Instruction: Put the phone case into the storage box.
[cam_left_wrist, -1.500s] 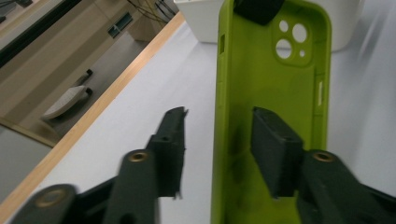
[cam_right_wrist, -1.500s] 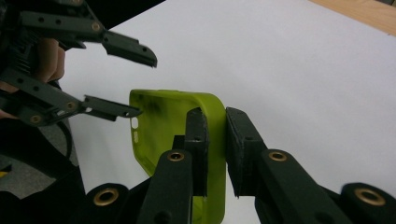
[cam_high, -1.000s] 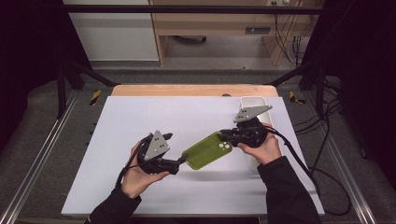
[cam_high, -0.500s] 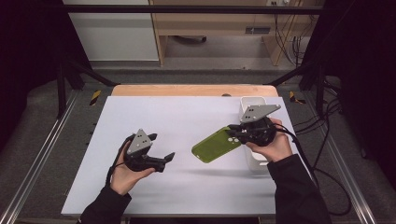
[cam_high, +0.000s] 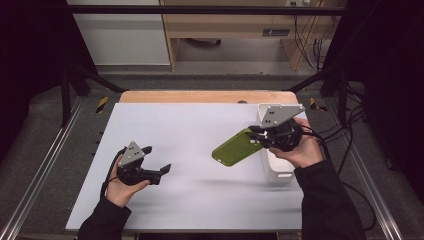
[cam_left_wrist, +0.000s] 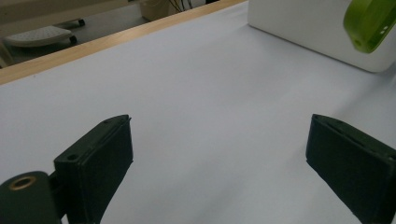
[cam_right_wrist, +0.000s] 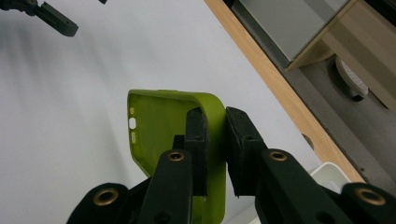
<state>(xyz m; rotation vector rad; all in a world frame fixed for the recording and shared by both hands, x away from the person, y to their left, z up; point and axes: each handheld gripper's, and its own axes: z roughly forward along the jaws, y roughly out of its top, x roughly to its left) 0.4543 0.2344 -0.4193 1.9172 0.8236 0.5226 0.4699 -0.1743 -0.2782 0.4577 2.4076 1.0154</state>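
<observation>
In the high view, a soft lime-green silicone phone case (cam_high: 237, 147) is held above the white tabletop (cam_high: 200, 125) by the right gripper (cam_high: 261, 136), whose jaws are clamped on one end of it. Its long axis slants from that grip down toward the middle of the tabletop. Just behind and below it, an open white plastic rectangular bin (cam_high: 274, 165) is seen at the tabletop's right edge. The left gripper (cam_high: 157, 161) is held low over the tabletop's left part, well apart from the case, with its jaws spread and nothing between them.

In the left gripper view, the two black jaws are seen wide apart over bare tabletop; the case's free end (cam_left_wrist: 371, 23) hangs far off, in front of the bin (cam_left_wrist: 308, 30).

In the right gripper view, the case's rim (cam_right_wrist: 212, 121) is pinched between the closed jaws, the hollow inside turned leftward. The right hand is judged the one placed to lower the case into the bin.
</observation>
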